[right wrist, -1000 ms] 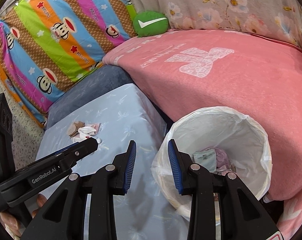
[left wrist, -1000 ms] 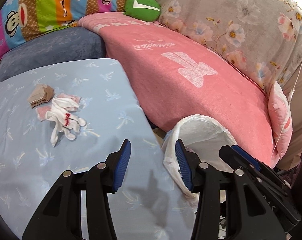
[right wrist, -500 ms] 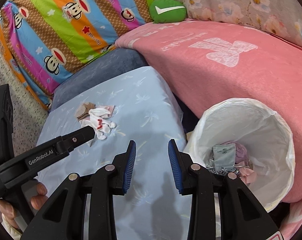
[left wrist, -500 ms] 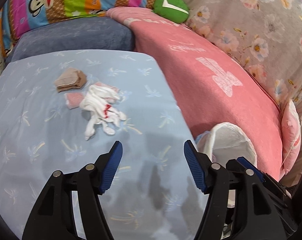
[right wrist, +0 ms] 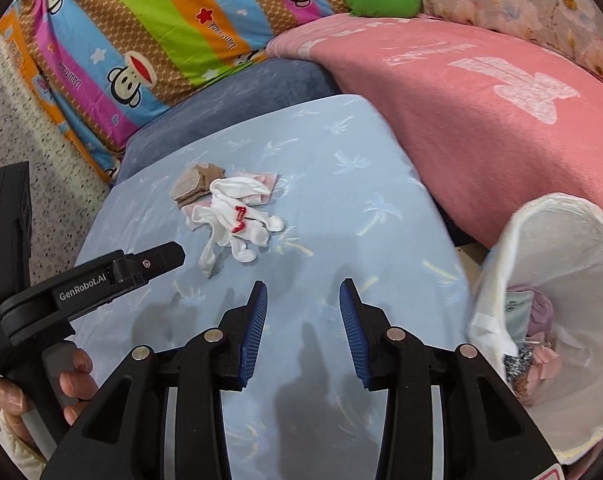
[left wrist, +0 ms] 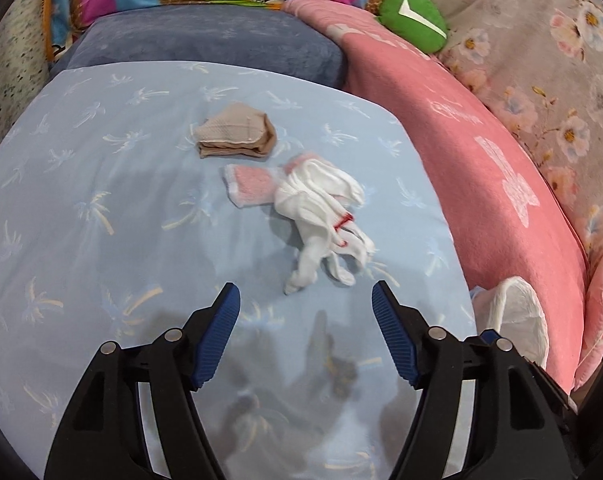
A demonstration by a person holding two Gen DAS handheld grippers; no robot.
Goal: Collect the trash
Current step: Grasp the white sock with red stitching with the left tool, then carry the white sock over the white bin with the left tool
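White glove [left wrist: 325, 216] is crumpled near the middle of the light-blue sheet [left wrist: 101, 208], draped partly over a pink cloth scrap [left wrist: 253, 188]; a folded tan piece [left wrist: 233, 136] is set just behind them. All three are bunched together, so one sweep is probably intended. Left gripper [left wrist: 305, 300] is held just short of the glove's fingertips, pointed down at it. Its jaws have just been opening and are spread wide; nothing is between them, nothing is held. Likely pre-opened to straddle the bundle. Right gripper [right wrist: 303, 292] is kept further back; its jaws have just been opening too, are part open, and are empty. The lined bin [right wrist: 561, 240] is parked beside the sheet's right edge, trash already inside, presumably for a short drop.
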